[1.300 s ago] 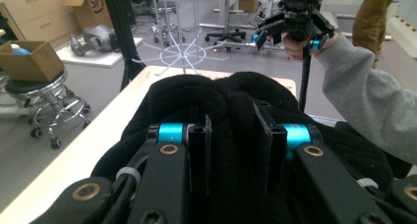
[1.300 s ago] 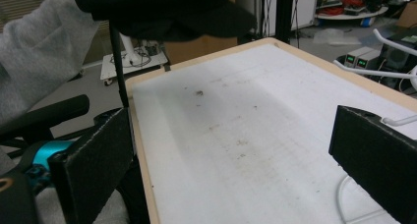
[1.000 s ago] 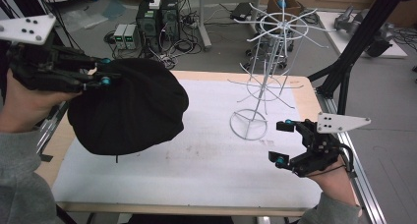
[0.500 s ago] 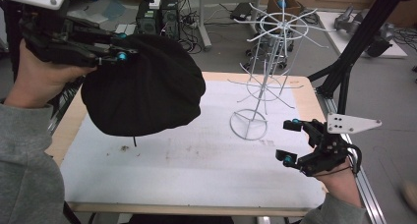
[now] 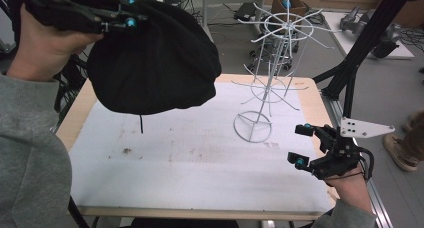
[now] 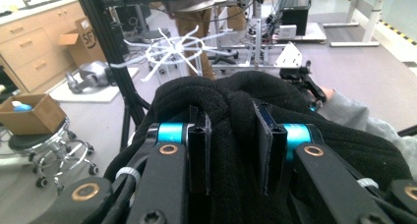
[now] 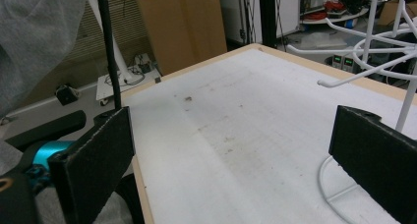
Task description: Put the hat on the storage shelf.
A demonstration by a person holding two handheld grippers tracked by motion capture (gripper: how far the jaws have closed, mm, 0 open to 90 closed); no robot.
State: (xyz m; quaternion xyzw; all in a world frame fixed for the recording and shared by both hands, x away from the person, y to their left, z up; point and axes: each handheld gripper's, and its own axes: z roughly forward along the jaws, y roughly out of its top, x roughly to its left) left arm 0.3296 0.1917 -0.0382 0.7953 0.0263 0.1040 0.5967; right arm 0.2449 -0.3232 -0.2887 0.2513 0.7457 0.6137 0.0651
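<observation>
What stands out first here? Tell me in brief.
The big black cloth hat hangs above the table's left side, pinched in the left hand-held gripper. Right of it the white wire rack stands at the table's far right. The right hand-held gripper waits open, low at the right edge.

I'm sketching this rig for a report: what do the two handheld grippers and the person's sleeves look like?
Both are black two-jaw tools. The left gripper has flat black pads, turquoise barrels, brass-coloured rivets and white cable ties. The right gripper has turquoise accents, a grey three-cornered plate with small holes and a black cable looping behind. The sleeves are grey fleece.
</observation>
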